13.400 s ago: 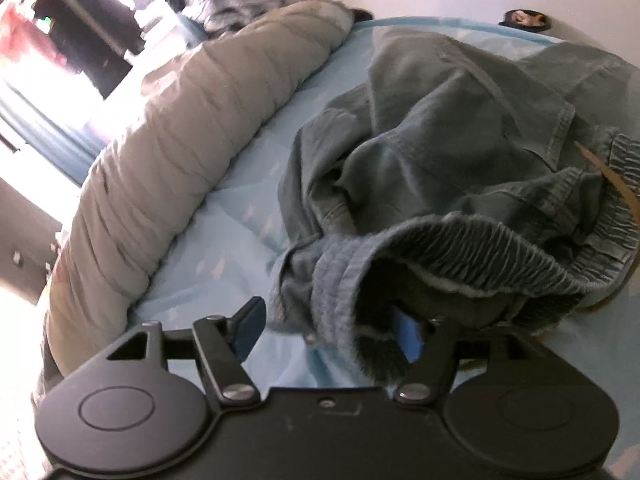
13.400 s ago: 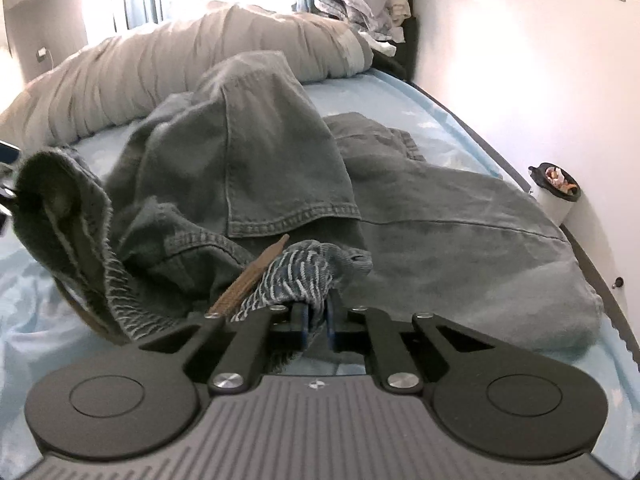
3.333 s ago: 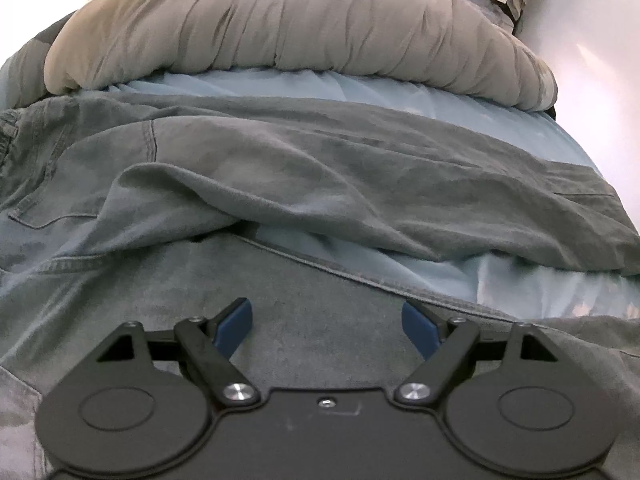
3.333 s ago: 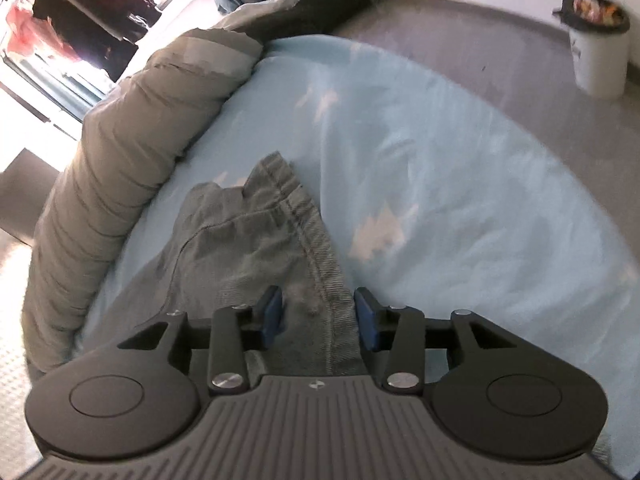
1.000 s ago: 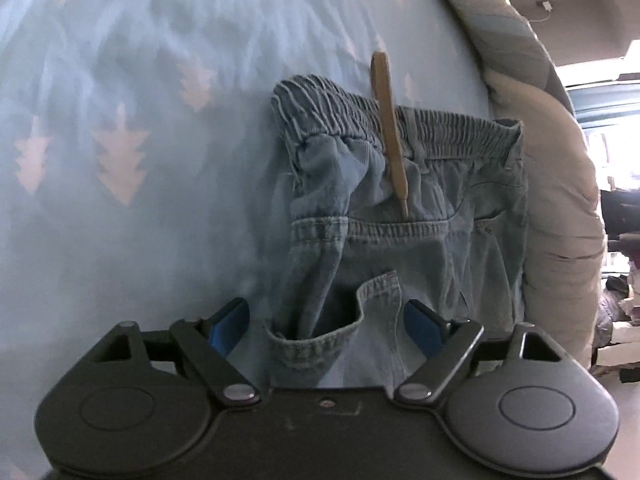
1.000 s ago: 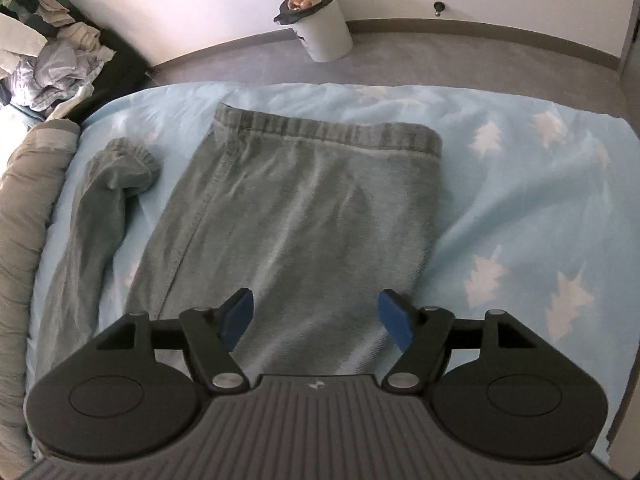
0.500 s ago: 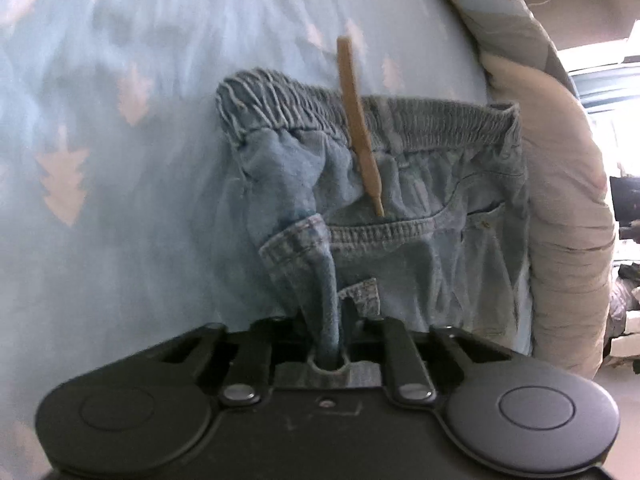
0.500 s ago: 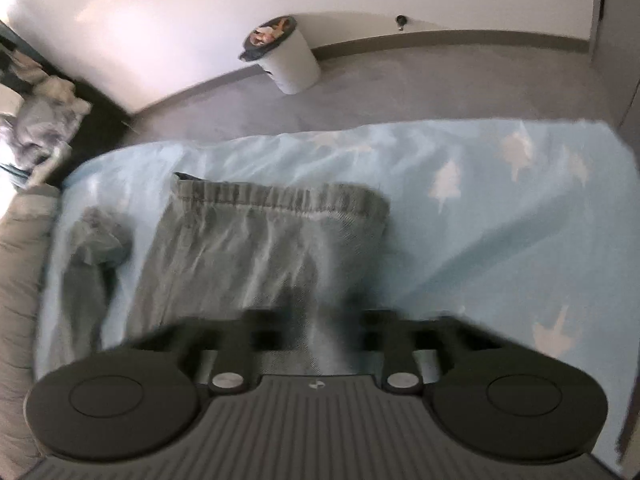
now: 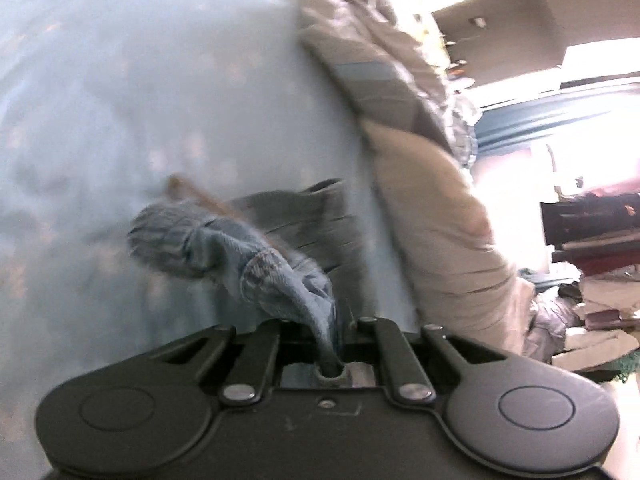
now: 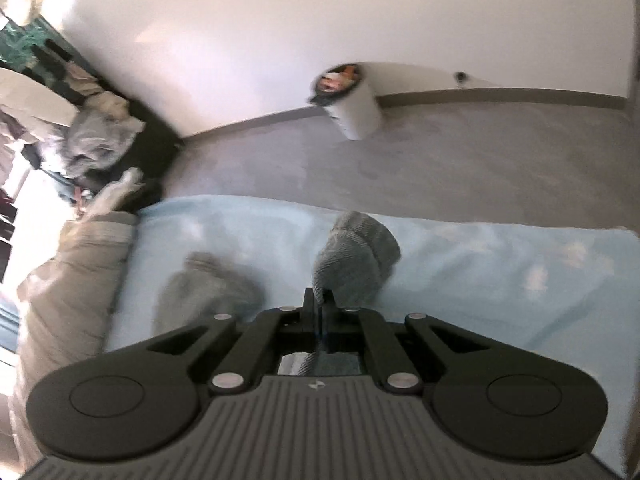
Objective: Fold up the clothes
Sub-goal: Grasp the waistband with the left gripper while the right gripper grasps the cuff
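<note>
Blue-grey jeans (image 9: pixel 256 256) lie on the light blue bed sheet (image 9: pixel 120 120). My left gripper (image 9: pixel 332 340) is shut on the jeans' side near the elastic waistband (image 9: pixel 168 236), and the cloth is pulled up into a bunch. A brown drawstring (image 9: pixel 204 200) sticks out of the waistband. My right gripper (image 10: pixel 318 304) is shut on a trouser leg (image 10: pixel 356 260), lifted off the sheet (image 10: pixel 480 264). The other leg (image 10: pixel 208 284) lies blurred to its left.
A rolled beige duvet (image 9: pixel 432 232) runs along the bed's far side and also shows in the right wrist view (image 10: pixel 68 288). A white waste bin (image 10: pixel 352 100) stands on the grey floor by the wall. Piles of clothes (image 10: pixel 96 144) sit in the corner.
Both grippers closed on the jeans within the last second. They have lifted the cloth, so the waist and the leg bunch up and the views swing fast.
</note>
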`<state>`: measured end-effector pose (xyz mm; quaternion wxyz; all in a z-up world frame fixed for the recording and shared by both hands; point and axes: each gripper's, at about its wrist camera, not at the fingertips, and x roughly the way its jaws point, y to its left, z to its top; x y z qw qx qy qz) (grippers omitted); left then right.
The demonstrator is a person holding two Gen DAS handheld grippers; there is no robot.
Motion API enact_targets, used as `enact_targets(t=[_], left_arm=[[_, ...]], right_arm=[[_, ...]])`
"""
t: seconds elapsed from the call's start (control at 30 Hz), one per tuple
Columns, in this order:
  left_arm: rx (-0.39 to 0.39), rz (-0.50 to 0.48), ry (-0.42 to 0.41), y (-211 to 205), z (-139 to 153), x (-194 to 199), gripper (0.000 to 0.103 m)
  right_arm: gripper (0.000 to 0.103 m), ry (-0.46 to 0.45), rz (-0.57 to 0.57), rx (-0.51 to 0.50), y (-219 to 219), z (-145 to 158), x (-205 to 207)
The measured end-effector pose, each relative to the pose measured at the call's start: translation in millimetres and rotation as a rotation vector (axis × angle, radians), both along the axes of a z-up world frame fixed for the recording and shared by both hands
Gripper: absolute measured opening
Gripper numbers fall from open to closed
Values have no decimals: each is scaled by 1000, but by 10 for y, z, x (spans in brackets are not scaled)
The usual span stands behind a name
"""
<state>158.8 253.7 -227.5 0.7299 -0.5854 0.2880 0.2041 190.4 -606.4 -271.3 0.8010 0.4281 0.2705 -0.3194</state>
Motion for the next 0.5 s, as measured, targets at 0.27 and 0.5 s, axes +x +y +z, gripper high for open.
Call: enact_targets(t=[0.27, 0.5], left_arm=[[49, -65, -86, 210, -56, 1376, 3], [107, -155, -45, 229, -510, 2557, 3]], right_arm=[[1, -120, 80, -64, 77, 64, 1378], [1, -74, 156, -199, 155, -214, 2489]])
